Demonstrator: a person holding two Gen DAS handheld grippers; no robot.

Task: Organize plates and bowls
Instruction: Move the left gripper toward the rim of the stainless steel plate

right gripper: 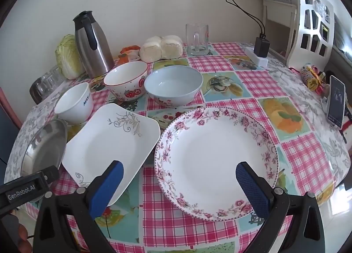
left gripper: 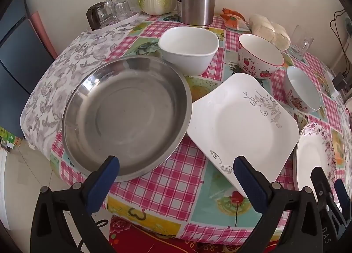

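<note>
Overlapping steel pan [left gripper: 125, 119] hiding square plate's [left gripper: 244, 130] edge

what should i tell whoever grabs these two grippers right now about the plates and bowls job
Left tongs: open, empty, above the table edge between the steel plate and the square plate.
Right tongs: open, empty, over the floral round plate.
Plates in the near row; white bowl, strawberry bowl and blue bowl behind them.
Done: nothing stacked.
Left: stack plates, nest bowls.
</note>
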